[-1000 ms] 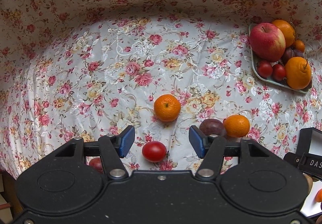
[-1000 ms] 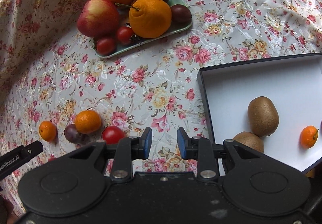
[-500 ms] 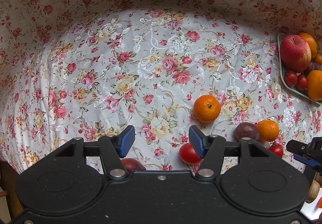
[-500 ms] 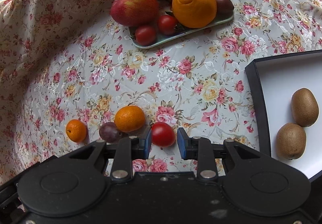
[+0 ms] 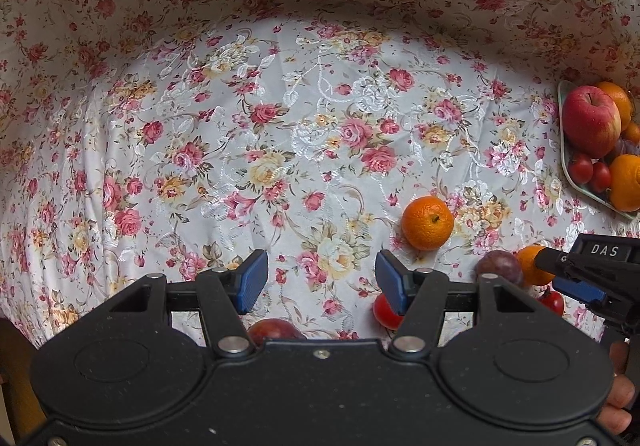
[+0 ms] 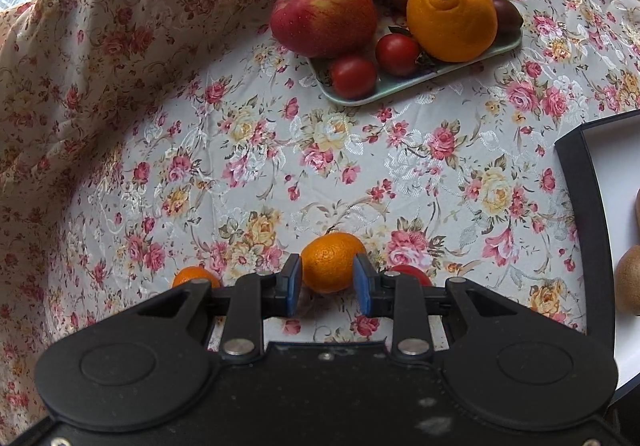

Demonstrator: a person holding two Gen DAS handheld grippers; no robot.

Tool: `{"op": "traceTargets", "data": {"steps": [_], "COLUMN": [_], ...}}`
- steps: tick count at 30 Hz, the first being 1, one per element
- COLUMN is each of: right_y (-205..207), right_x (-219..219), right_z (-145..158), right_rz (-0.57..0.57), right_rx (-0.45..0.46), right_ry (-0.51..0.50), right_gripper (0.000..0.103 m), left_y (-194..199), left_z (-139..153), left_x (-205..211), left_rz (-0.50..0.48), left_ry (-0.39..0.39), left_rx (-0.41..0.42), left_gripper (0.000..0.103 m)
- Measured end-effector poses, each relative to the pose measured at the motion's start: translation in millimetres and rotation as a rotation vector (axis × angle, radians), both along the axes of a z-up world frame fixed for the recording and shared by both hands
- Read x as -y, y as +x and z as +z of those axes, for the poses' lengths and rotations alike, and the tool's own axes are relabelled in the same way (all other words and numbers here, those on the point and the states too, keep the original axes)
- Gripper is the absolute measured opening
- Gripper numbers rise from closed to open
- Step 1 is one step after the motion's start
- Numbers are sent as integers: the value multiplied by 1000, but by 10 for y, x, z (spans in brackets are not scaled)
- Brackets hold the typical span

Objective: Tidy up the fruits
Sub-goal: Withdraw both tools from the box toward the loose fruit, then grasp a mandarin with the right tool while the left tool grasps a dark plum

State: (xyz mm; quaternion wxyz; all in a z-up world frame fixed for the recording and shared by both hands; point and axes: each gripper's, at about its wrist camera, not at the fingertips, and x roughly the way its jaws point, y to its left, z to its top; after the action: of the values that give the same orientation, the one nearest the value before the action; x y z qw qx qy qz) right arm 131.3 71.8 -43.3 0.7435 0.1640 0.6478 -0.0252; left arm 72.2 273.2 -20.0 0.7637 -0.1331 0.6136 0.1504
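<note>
The right gripper [image 6: 327, 288], jaws opening and gripping nothing yet, straddled a mandarin [image 6: 330, 262] on the near floral cloth [image 6: 280, 149] (left gripper [image 5: 318, 282] wide, empty), so closing on it seemed next, probably before the green tray [image 6: 404, 87].

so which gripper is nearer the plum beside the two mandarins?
Right. The right gripper is just past the plum; the left gripper is farther off to its other side.
</note>
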Motion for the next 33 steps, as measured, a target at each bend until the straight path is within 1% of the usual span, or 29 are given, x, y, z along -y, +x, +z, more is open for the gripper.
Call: {"op": "traceTargets", "data": {"steps": [3, 6, 9, 13, 17, 20, 23, 27, 33], "right_y": [9, 30, 37, 30, 19, 19, 24, 5, -32], "right_x": [-63, -104, -139, -190, -249, -244, -259, -333, -393], "right_z": [-44, -100, -160, -196, -166, -121, -73, -33, -6], "right_rz": [-7, -12, -10, -2, 11, -8, -7, 12, 29], "right_rx": [13, -5, -14, -1, 31, 41, 54, 75, 84], "right_ry": [-31, -34, -62, -87, -116, -81, -44, -33, -27], "right_gripper": [35, 41, 44, 44, 42, 42, 42, 42, 42], "left_y": [-11, -23, -42, -71, -134, -196, -272, -363, -408], "left_z": [-6, -3, -5, -42, -96, -144, -199, -231, -322], "left_x": [-48, -87, -129, -202, -261, -237, -191, -160, -166], "left_rz": [9, 12, 14, 19, 20, 13, -5, -29, -26], "left_ry": [-7, -13, -14, -13, -43, -62, -60, -77, -40], "left_rx": [0, 3, 4, -9, -28, -47, -71, -88, -120], "left_gripper": [64, 64, 64, 64, 64, 64, 64, 64, 64]}}
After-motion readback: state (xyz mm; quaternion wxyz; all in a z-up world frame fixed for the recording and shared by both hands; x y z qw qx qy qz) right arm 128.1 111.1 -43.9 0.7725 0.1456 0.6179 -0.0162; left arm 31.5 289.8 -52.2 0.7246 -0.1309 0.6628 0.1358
